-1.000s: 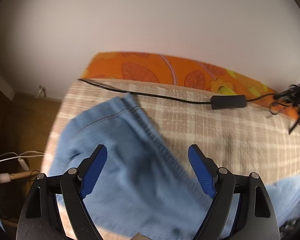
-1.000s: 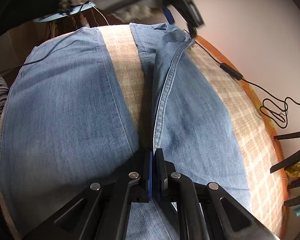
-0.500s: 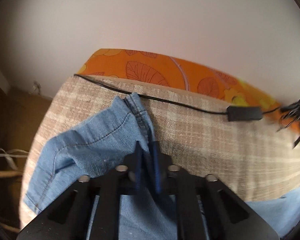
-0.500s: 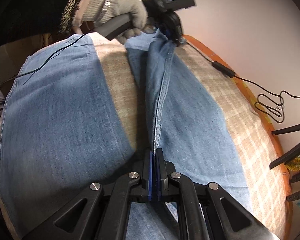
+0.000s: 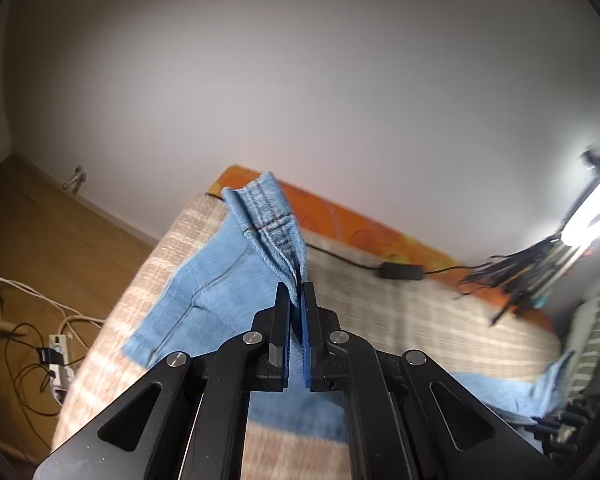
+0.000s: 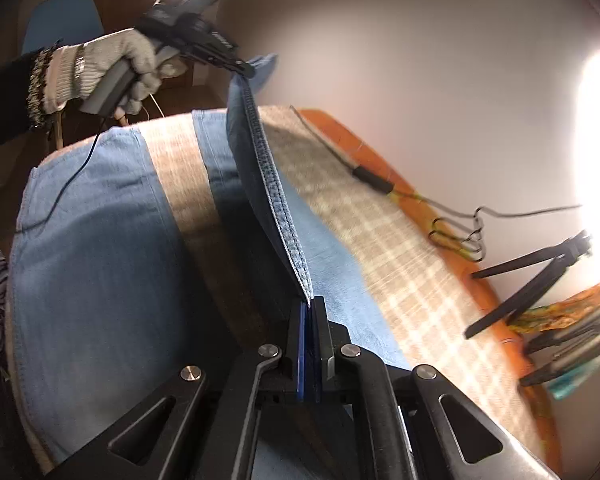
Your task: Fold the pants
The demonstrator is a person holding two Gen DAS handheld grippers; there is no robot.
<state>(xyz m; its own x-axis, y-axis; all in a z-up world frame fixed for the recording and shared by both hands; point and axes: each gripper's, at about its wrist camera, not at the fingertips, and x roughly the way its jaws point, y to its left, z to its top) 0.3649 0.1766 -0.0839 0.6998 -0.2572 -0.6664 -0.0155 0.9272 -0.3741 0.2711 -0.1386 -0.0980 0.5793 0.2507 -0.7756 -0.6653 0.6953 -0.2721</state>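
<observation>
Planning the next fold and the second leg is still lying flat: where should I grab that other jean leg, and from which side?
Grip the other leg at its outer side seam, coming in from the bed's near edge, since it lies flat with that edge free. Both tongs are busy now: left tongs and right tongs are shut on the lifted leg's seam.

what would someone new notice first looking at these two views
The jeans leg, lifted off the checked bed cover and stretched along its seam between both shut grippers: the right gripper near the camera, the left gripper in a gloved hand at the hem. The other leg lies flat.
</observation>
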